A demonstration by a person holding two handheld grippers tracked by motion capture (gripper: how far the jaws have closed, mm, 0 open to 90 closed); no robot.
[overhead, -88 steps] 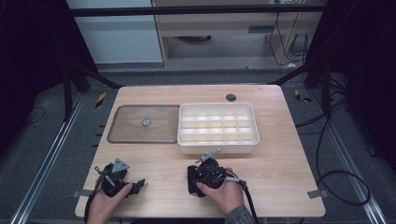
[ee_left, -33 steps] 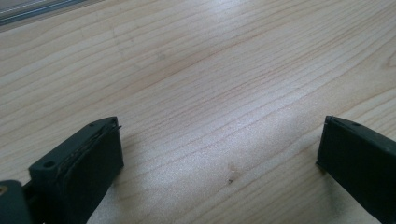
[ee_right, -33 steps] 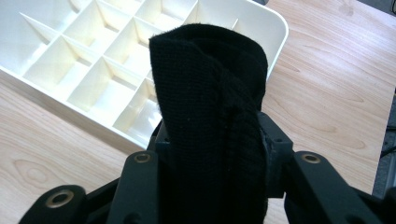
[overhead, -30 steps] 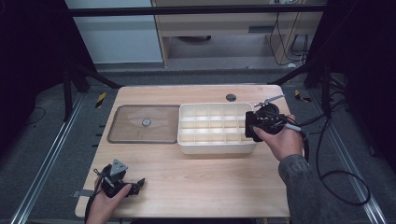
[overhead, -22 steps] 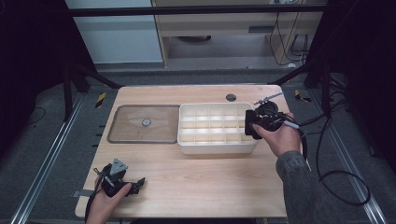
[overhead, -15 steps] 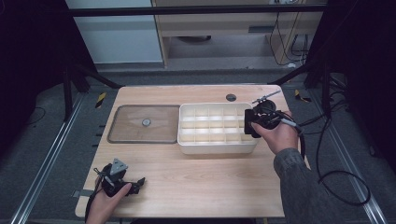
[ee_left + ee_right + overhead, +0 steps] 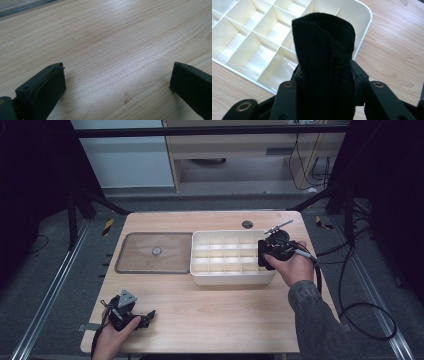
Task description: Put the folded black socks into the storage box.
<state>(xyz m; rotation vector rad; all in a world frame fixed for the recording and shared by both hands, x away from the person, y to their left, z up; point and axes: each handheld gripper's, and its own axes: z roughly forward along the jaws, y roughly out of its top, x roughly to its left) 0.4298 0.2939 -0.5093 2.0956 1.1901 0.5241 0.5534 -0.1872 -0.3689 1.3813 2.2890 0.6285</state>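
A black rolled sock (image 7: 324,60) stands between the jaws of my right gripper (image 7: 325,82), which is shut on it. This gripper (image 7: 265,255) hovers over the right end of a white compartment tray (image 7: 232,278), and the sock is above the cells at the tray's right corner (image 7: 365,15). The cells I can see hold nothing. My left gripper (image 7: 144,316) rests low at the table's front left. Its jaws stand wide open over bare wood (image 7: 117,82), with nothing between them.
A clear flat lid (image 7: 135,262) with a small round knob (image 7: 156,251) lies left of the tray. A small dark disc (image 7: 247,224) sits on the table behind the tray. Cables trail off the table's right side.
The right hand went from the table's front middle to the tray's right end, then edged slightly inward over it. The left gripper stayed put.
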